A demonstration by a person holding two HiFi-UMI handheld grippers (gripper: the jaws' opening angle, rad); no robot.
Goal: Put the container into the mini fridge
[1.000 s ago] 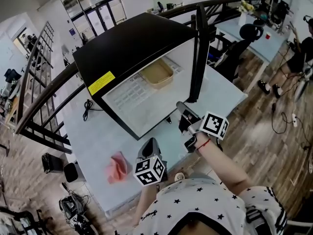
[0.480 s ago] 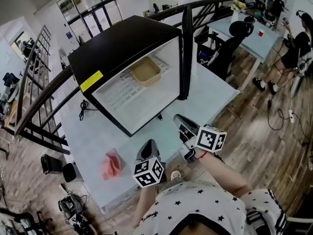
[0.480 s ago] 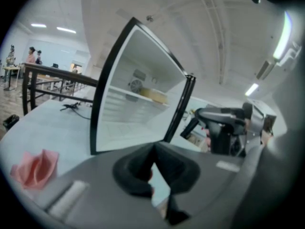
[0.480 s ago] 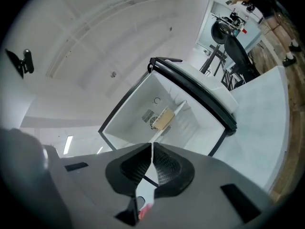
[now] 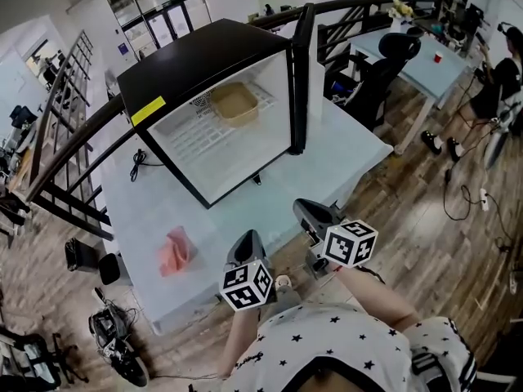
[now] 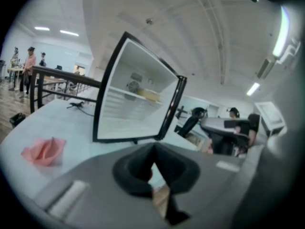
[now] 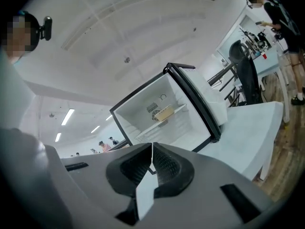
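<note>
Hovering near table (image 5: 343, 149) edge | left gripper (image 5: 248, 237), right gripper (image 5: 304, 209): jaws seemingly together, empty | container (image 5: 234, 103) inside open mini fridge (image 5: 204, 55)

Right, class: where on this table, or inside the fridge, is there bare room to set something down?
Bare table between the pink cloth and the fridge, and right of its open door. The fridge floor is bare too. Tightest: the shelf end holding the container.

black fridge (image 5: 204, 55), tan container (image 5: 234, 103), pink cloth (image 5: 174, 251)
</note>
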